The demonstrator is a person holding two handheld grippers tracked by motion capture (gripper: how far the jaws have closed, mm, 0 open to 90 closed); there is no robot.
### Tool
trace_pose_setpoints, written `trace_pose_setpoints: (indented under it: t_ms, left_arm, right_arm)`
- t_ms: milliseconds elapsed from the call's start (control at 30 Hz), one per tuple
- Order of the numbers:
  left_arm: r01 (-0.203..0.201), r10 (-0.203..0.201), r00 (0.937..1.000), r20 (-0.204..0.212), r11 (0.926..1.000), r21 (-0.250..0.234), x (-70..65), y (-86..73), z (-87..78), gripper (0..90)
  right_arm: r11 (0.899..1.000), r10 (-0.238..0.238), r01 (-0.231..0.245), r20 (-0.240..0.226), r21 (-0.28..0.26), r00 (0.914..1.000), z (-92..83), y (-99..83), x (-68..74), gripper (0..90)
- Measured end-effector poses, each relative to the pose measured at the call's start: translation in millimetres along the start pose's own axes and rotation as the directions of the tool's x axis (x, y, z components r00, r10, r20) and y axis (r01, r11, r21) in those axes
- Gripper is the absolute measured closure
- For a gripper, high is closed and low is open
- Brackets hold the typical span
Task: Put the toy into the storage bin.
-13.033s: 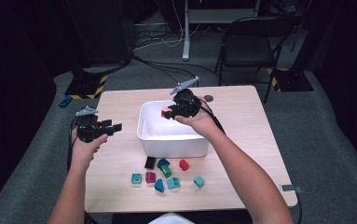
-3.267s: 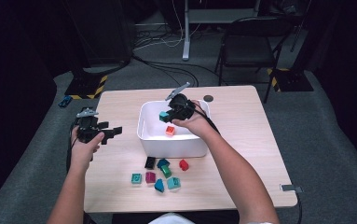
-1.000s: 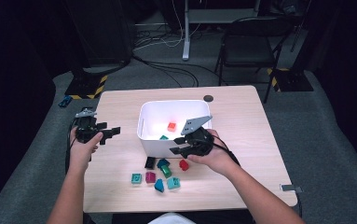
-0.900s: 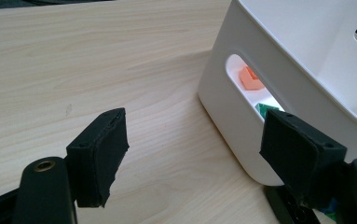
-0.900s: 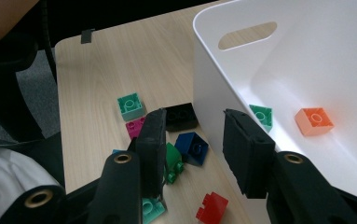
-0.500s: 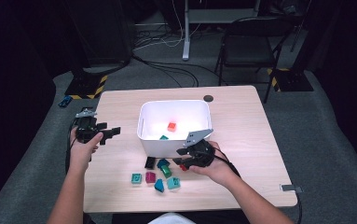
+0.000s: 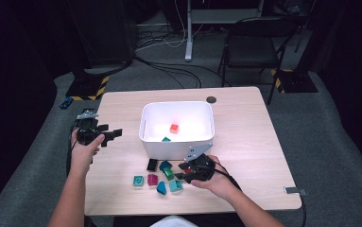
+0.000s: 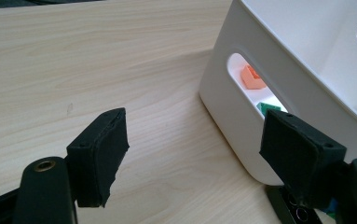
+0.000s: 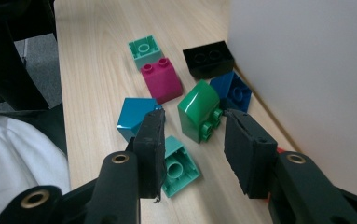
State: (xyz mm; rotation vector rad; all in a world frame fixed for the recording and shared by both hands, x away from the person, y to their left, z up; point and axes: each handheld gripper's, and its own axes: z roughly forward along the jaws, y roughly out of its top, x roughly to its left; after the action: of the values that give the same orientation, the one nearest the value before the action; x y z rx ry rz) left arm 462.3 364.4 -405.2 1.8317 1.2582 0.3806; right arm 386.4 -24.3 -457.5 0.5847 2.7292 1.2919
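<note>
Right gripper [image 9: 190, 140] low over the loose cluster of plastic building blocks in front of the white plastic bin [image 7: 177, 127], jaws parted to a moderate gap, nothing between them. Directly ahead of the gap: the green rounded block [image 9: 198, 110], lying on its side, studs turned toward the right-hand jaw. Its long axis runs roughly along the gripper's line of sight, so the jaws already flank its short sides. Likely the next pick; a short push forward should bracket it.

Crowding: blue block [image 9: 232, 91] touching or just beside the green one against the bin wall; magenta block [image 9: 161, 79] just beyond; teal angular block [image 9: 136, 116] beside the left-hand jaw; mint block [image 9: 178, 169] hollow side up beneath the jaws. Black block [image 9: 209, 58] farther off. Risk, judged: the left-hand jaw nudges the teal piece.

Left gripper [image 7: 93, 133] well apart at the bin's left side, jaws wide, empty. Orange block [image 7: 174, 128] and a small green piece [image 7: 166, 139] lie inside the bin. Right hand far nearer the cluster.
</note>
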Motion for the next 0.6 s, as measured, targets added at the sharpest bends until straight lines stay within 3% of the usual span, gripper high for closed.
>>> trace_pose_setpoints:
  t_ms: [600]
  left_arm:
    - [-0.002, 0.002, 1.0000, 0.006, 0.9999, 0.013, 0.0, -0.1, 0.3, 22.9]
  right_arm:
    - [0.998, -0.003, 0.004, -0.027, 0.067, 0.9996, 32.4, -28.3, 6.3, 50.2]
